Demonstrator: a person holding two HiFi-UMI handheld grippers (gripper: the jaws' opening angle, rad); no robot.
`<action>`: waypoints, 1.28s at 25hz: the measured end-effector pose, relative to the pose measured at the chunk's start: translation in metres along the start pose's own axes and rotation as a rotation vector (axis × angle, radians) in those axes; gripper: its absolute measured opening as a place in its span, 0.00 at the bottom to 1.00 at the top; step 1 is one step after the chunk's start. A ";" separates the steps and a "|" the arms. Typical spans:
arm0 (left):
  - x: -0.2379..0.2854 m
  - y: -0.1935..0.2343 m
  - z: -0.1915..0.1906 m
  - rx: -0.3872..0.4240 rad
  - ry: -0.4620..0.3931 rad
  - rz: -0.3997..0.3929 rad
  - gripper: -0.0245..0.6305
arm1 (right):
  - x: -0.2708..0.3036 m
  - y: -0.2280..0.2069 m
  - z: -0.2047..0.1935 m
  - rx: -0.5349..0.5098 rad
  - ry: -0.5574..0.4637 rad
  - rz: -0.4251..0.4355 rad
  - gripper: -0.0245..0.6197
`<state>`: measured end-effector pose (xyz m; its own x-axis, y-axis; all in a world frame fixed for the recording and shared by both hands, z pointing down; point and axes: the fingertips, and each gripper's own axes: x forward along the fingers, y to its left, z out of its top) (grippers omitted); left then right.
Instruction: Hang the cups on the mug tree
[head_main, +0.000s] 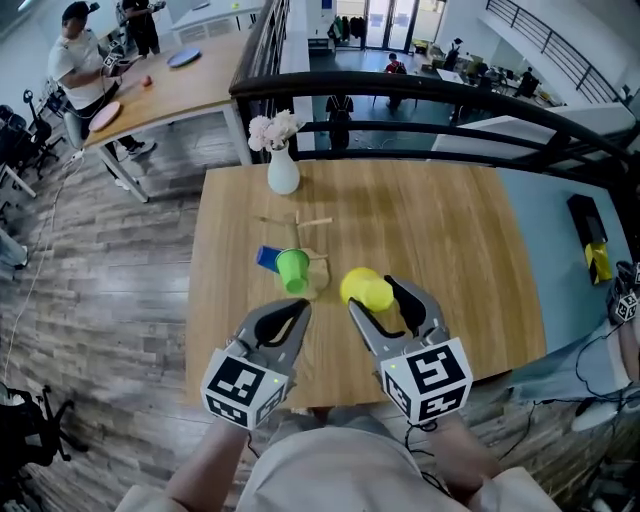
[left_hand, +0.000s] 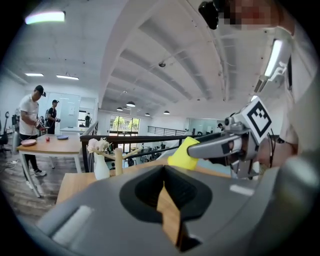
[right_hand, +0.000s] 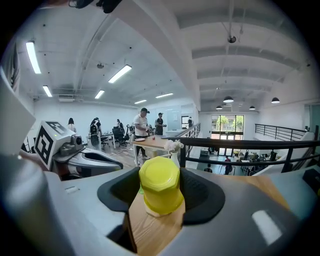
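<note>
The worktop (head_main: 450, 260) is a square of pale wood grain, bare over most of its right half. It stands on a grey-brown plank floor (head_main: 110, 300), close against a black railing (head_main: 420, 90) that looks over a lower, open office level. At the far edge stands a white vase (head_main: 283, 172) with pale flowers. Just in front of it is the wooden mug tree (head_main: 297, 224), seen from above, with its short pegs spread to either side. A blue cup (head_main: 266, 257) and a green cup (head_main: 293, 268) sit touching each other at the near side of the tree. From this angle I cannot tell whether they hang on pegs or rest on the wood.

The right gripper (head_main: 378, 298) holds the yellow cup (head_main: 366, 288) between its 2 jaws, above the worktop and near the tree, on its right. In the right gripper view the cup's base faces the camera and both jaws press on its sides. The left gripper (head_main: 299, 308) is beside it with its jaws closed together and nothing between them. Its tips are just in front of the green cup.

At the upper left a second table (head_main: 190, 85) carries plates, and a person (head_main: 80, 65) in a white shirt stands at it. Long strip lights run across the white ceiling in both gripper views.
</note>
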<state>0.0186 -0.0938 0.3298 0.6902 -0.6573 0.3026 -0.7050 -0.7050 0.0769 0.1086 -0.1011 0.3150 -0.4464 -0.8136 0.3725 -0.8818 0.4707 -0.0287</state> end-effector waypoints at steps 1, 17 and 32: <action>-0.006 0.001 0.003 0.002 -0.007 0.009 0.04 | -0.002 0.005 0.004 0.001 -0.006 0.007 0.43; -0.058 0.016 0.010 -0.028 -0.044 0.074 0.04 | 0.000 0.049 0.017 0.015 -0.042 0.098 0.43; -0.045 0.028 0.020 0.003 -0.044 0.077 0.04 | 0.006 0.024 0.030 0.049 -0.075 0.056 0.43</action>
<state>-0.0294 -0.0890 0.2993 0.6408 -0.7205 0.2650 -0.7557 -0.6529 0.0522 0.0805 -0.1047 0.2890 -0.5042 -0.8104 0.2985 -0.8605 0.5007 -0.0942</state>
